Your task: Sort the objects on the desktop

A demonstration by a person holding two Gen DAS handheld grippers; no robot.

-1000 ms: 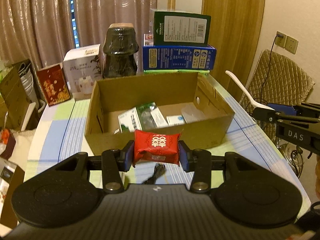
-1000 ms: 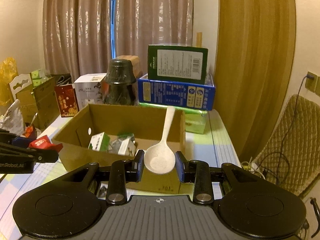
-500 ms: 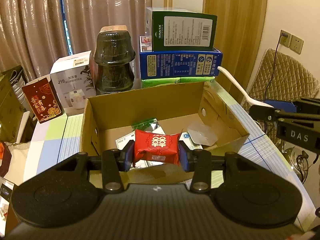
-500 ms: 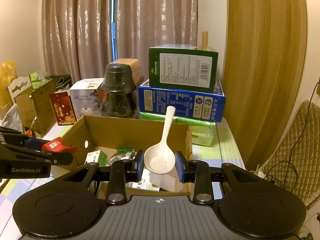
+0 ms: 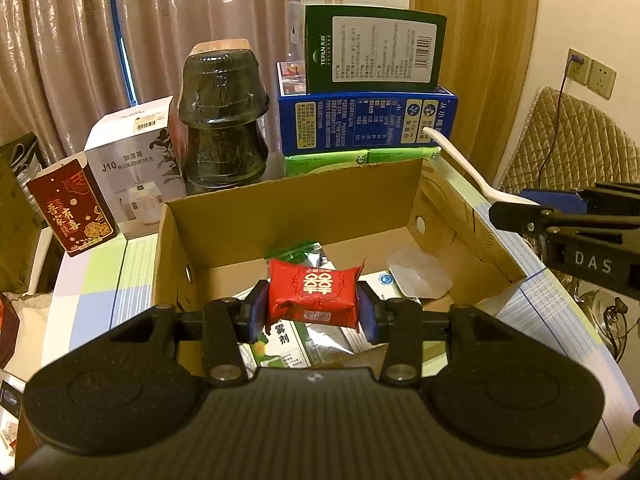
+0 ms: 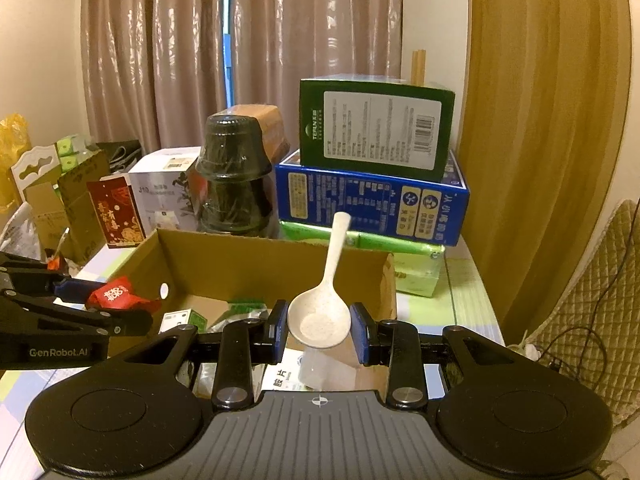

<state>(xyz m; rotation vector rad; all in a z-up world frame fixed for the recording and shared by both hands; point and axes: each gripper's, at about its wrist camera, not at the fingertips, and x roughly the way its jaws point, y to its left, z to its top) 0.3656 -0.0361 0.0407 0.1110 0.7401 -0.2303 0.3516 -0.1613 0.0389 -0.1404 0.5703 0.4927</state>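
Observation:
My left gripper (image 5: pixel 312 310) is shut on a red packet (image 5: pixel 314 298) and holds it over the open cardboard box (image 5: pixel 288 204), above the packets and small boxes (image 5: pixel 296 344) lying inside. My right gripper (image 6: pixel 319 330) is shut on the bowl of a white spoon (image 6: pixel 324 304) whose handle points up and away, over the box's near right part (image 6: pixel 256 258). The left gripper with the red packet (image 6: pixel 114 294) shows at the left of the right wrist view. The right gripper's finger and spoon handle (image 5: pixel 460 164) show at the right of the left wrist view.
Behind the box stand stacked dark bowls (image 5: pixel 222 120), a blue box (image 5: pixel 366 122) with a green box (image 5: pixel 372 54) on top, a white humidifier box (image 5: pixel 132 168) and a red carton (image 5: pixel 70 208). A quilted chair (image 5: pixel 568 144) is on the right. Curtains hang behind.
Both grippers have moved forward, from in front of the box to over its inside. The red packet and the spoon have stayed gripped.

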